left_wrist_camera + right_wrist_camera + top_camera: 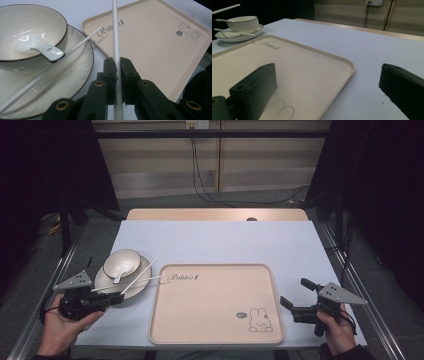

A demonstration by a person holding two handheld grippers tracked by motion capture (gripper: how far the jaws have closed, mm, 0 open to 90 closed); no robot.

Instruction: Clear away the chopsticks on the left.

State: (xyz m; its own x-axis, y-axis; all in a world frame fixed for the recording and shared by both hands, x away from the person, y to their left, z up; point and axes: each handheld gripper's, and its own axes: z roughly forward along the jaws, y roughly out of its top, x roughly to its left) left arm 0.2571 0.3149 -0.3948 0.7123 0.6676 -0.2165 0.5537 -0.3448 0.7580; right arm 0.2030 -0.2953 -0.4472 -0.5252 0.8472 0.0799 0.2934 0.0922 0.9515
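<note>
Left gripper (118, 298) sits at the near left of the table (220, 240), jaws clamped tight on one white chopstick (115, 42); in the left gripper view that stick runs straight up out of the pinch, lifted, its far end over the tray's (215, 320) left edge; second chopstick (60, 60) lies loose across the plate (82, 62), tip resting toward the tray corner by the printed word, just beside the held one but apart from it; bowl (122, 261) stands on the plate with a white spoon (40, 47) inside, handle leaning on the bowl's rim; plate and bowl just left of the tray, beyond the left gripper; right gripper (292, 304) held off the tray's right edge near the rabbit drawing, jaws spread wide with nothing between them, one jaw over the tray, the other over bare table, well apart from the chopsticks.
</note>
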